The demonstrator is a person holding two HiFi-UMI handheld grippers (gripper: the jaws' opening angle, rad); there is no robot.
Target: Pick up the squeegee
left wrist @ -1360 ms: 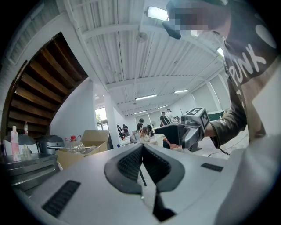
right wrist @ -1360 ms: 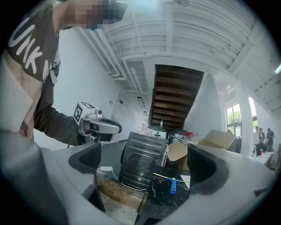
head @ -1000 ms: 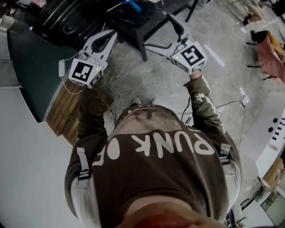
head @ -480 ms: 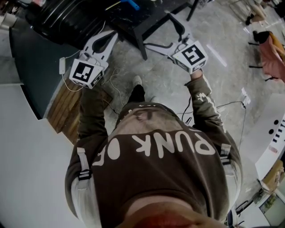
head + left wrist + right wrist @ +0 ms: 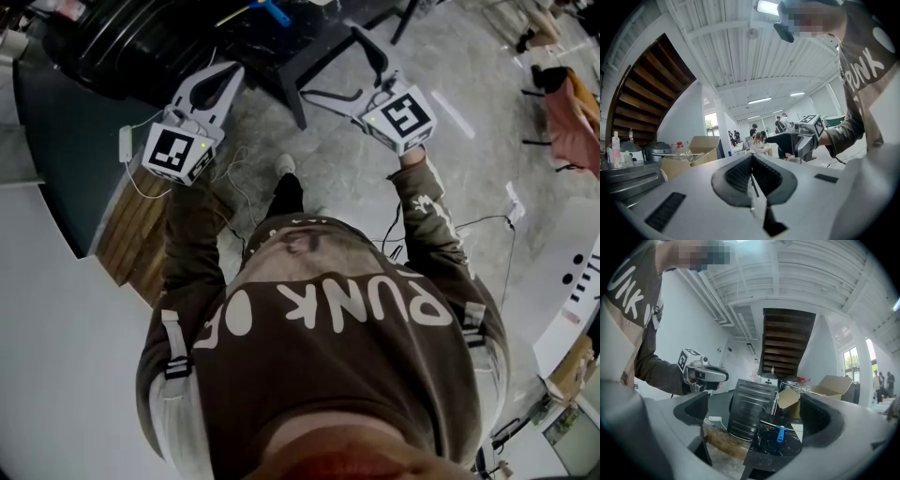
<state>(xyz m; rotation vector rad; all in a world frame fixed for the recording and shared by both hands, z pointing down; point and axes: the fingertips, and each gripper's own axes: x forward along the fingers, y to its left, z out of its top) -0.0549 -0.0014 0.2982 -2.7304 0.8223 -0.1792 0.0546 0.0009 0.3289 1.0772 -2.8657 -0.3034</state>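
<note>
While both tools are held out ahead of the person in the head view, the white left gripper (image 5: 230,77) at upper left has its jaws pressed together on nothing, and the white right gripper (image 5: 337,67) at upper centre has its jaws spread wide, empty. The blue-handled squeegee with a thin yellow bar (image 5: 780,433) lies on the dark marble-topped table (image 5: 764,448), lower centre of the right gripper view, well apart from both grippers. A black ribbed hard-shell suitcase (image 5: 747,413) stands just left of that table.

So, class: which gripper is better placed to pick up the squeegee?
Probably right. The right gripper is open and its view frames the squeegee between its jaws; the left gripper is shut and points elsewhere.
</note>
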